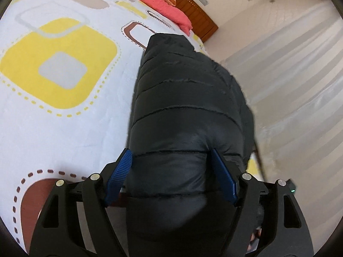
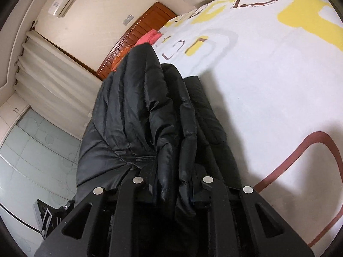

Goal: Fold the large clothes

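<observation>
A black quilted puffer jacket (image 1: 184, 90) lies in a long thick bundle near the right edge of the bed. My left gripper (image 1: 170, 152) has its blue pads (image 1: 120, 171) set wide on either side of the bundle's near end and pressing into it. In the right wrist view the jacket (image 2: 133, 111) is bunched into upright folds. My right gripper (image 2: 173, 171) is nearly closed on a fold, and the fabric covers its fingertips.
The bedsheet (image 1: 64, 117) is white with yellow, grey and brown rounded squares and spreads to the left. A red pillow (image 1: 163, 2) and a wooden headboard (image 1: 193, 8) are at the far end. Pale curtains (image 1: 300, 85) hang beside the bed edge, and glass wardrobe doors (image 2: 32, 150) stand nearby.
</observation>
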A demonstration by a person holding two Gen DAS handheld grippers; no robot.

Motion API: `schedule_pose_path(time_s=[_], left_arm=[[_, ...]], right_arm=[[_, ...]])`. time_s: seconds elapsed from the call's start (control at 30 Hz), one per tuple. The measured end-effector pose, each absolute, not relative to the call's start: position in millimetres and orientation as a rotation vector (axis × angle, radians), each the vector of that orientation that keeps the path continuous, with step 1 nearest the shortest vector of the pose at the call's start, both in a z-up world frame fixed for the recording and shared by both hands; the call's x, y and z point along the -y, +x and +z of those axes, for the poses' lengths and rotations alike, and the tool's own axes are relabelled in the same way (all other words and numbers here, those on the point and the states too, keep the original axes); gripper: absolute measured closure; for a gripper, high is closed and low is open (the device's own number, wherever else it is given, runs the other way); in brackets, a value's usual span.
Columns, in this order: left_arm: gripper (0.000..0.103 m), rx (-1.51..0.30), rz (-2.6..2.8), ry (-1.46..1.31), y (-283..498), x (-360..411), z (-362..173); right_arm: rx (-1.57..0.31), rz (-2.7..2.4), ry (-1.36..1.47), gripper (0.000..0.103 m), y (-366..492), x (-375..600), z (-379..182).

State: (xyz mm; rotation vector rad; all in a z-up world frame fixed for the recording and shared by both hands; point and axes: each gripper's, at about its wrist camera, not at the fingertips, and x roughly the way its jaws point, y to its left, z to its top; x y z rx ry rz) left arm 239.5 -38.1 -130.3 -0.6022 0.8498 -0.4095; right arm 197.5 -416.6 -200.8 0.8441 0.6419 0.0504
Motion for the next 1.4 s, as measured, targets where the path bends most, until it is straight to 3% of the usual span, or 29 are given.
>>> schedule_pose_path(time_s=[0.17, 0.33, 0.43, 0.5, 0.53, 0.67, 0.83, 0.9, 1.0, 1.13, 1.23, 1.33, 1.4], left_arm=[[0.03, -0.88, -0.371, -0.487, 249.9, 53.9, -136.1], [0.031, -0.897, -0.4, -0.554, 250.4, 44.6, -131.1], [0.031, -0.884, -0.397, -0.63, 236.7, 31.5, -126.5], [0.03, -0.85, -0.408, -0.646, 221.6, 26.4, -118.8], [0.03, -0.84, -0.413, -0.64, 216.2, 26.0, -116.2], [0.019, -0.799, -0.445, -0.641, 193.9, 29.6, -107.6], [0.019, -0.853, -0.419, -0.643, 196.6, 41.4, -120.4], [0.031, -0.868, -0.385, -0.614, 198.5, 45.0, -123.2], [0.04, -0.897, -0.359, -0.551, 204.0, 54.7, -129.2], [0.04, -0.898, -0.35, -0.501, 205.7, 59.6, -132.0], [0.035, -0.894, -0.389, -0.523, 203.6, 50.8, -127.4], [0.023, -0.898, -0.38, -0.603, 204.5, 32.4, -121.9], [0.022, -0.881, -0.37, -0.656, 208.9, 20.4, -115.7]], right_arm=[[-0.638, 0.069, 0.883, 0.084, 198.6, 422.4, -214.3], [-0.652, 0.09, 0.901, 0.081, 193.0, 420.3, -203.0], [-0.64, 0.095, 0.896, 0.065, 188.7, 428.0, -193.4], [-0.615, 0.085, 0.885, 0.041, 176.6, 426.7, -183.6], [-0.598, 0.086, 0.887, 0.039, 169.9, 426.3, -179.4], [-0.554, 0.128, 0.927, 0.038, 145.1, 426.1, -167.9], [-0.581, 0.171, 0.963, 0.039, 142.0, 422.0, -174.1], [-0.641, 0.106, 0.912, 0.065, 149.6, 418.7, -183.2], [-0.703, 0.067, 0.907, 0.076, 160.4, 419.5, -203.5], [-0.702, 0.063, 0.922, 0.076, 166.3, 421.9, -217.8], [-0.707, 0.076, 0.906, 0.073, 165.1, 423.9, -211.0], [-0.704, 0.089, 0.909, 0.065, 157.8, 429.1, -198.8], [-0.681, 0.08, 0.915, 0.05, 156.1, 434.1, -187.1]])
